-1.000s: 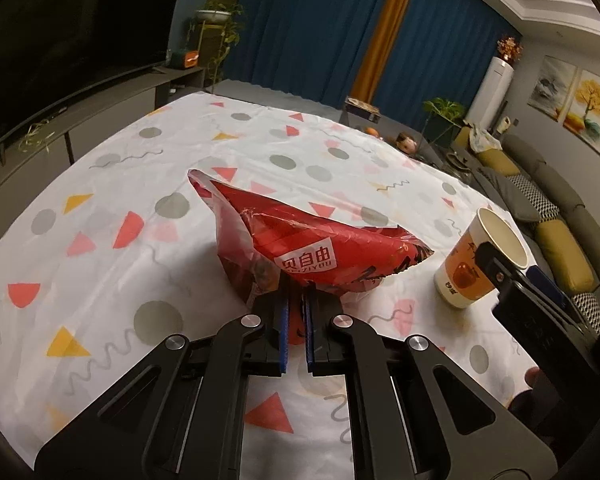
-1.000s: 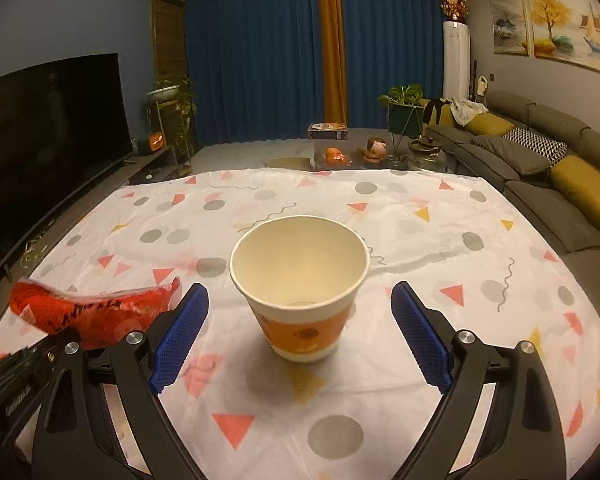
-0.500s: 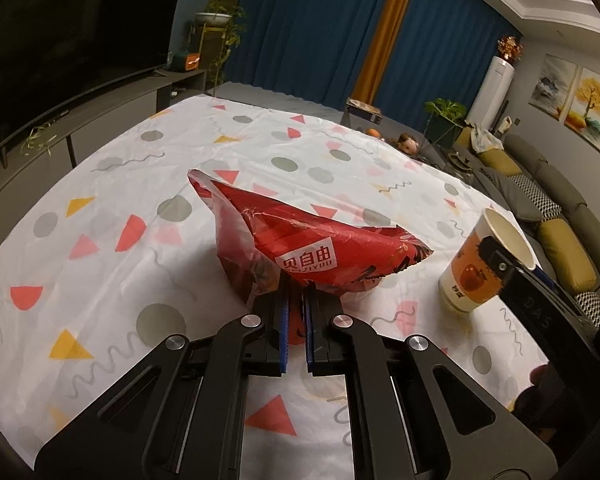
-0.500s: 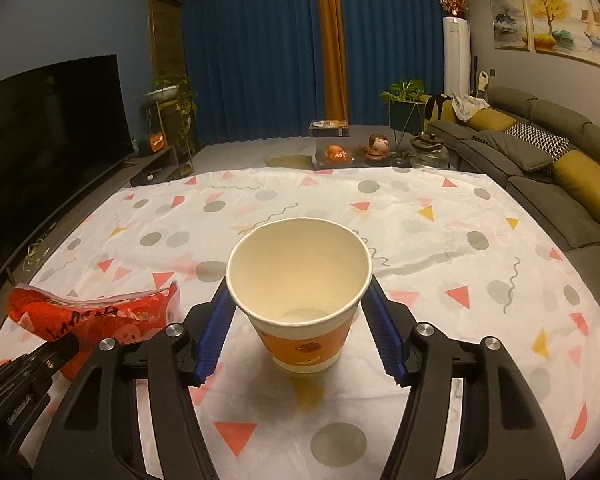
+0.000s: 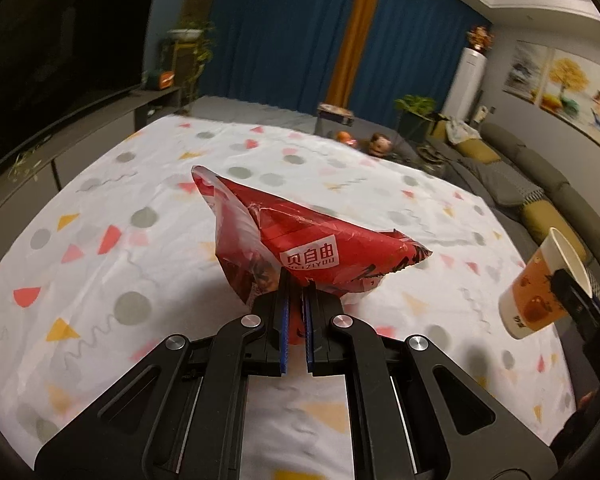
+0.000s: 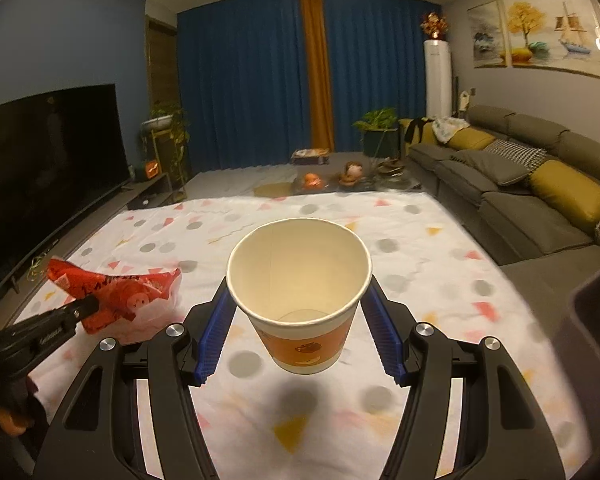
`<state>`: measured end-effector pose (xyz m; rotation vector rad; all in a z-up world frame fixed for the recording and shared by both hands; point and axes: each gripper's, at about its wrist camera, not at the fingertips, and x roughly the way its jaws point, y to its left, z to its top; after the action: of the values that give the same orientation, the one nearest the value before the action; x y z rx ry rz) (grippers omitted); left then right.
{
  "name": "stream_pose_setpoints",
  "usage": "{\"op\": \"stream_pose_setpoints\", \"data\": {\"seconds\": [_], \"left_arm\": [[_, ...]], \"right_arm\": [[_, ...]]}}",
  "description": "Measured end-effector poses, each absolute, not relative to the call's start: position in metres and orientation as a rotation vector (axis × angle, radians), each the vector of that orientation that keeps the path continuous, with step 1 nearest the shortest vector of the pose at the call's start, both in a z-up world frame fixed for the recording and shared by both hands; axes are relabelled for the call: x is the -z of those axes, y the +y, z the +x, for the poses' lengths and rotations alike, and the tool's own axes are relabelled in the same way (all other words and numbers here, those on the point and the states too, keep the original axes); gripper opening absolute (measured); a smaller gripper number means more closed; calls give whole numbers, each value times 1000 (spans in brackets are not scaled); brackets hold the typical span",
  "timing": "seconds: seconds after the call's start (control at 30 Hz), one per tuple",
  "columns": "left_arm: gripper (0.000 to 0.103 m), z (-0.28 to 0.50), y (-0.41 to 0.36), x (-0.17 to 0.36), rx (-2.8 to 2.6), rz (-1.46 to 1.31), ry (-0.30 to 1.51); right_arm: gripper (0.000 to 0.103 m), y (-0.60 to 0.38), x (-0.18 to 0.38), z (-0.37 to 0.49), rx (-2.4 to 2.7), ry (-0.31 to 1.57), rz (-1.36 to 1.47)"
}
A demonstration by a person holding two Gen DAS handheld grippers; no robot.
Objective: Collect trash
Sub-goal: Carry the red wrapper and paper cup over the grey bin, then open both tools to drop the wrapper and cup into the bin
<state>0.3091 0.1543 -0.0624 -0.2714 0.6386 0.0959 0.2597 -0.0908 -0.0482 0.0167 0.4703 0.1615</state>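
Observation:
My left gripper [image 5: 294, 304] is shut on a red snack bag [image 5: 300, 252] and holds it above the patterned tablecloth [image 5: 100, 272]. The bag also shows at the left of the right wrist view [image 6: 112, 292], pinched by the left gripper [image 6: 90, 304]. My right gripper [image 6: 298, 320] is shut on an empty paper cup [image 6: 300, 292], orange below and white inside, lifted off the cloth with its shadow beneath. The cup shows at the right edge of the left wrist view [image 5: 540, 288].
A dark bin edge [image 6: 596, 312] stands at the right, beside the table. A grey sofa [image 6: 520, 192] runs along the right. A TV [image 6: 48, 168] on a low cabinet lies to the left. Small objects [image 6: 312, 180] sit beyond the table's far edge.
My right gripper closed on the cup and lifted it off the table. My left gripper raised the red bag higher.

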Motion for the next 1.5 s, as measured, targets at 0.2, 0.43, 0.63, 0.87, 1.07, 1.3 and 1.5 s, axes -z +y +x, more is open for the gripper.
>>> {"op": "stream_pose_setpoints", "data": {"seconds": [0.2, 0.43, 0.63, 0.87, 1.07, 1.3, 1.5], "left_arm": [[5, 293, 96, 40, 10, -226, 618], [5, 275, 0, 14, 183, -144, 586], [5, 264, -96, 7, 354, -88, 572], [5, 266, -189, 9, 518, -64, 585], [5, 274, -246, 17, 611, -51, 615], [6, 280, -279, 37, 677, -27, 661], [12, 284, -280, 49, 715, -20, 686]], "right_arm": [[62, -146, 37, 219, -91, 447, 52], [62, -227, 27, 175, 55, 396, 102], [62, -291, 27, 145, 205, 352, 107], [62, -352, 40, 127, 313, 356, 135], [62, -384, 52, 118, 339, 365, 170], [63, -400, 63, 119, 335, 387, 189], [64, -396, 68, 123, 329, 406, 186]]}}
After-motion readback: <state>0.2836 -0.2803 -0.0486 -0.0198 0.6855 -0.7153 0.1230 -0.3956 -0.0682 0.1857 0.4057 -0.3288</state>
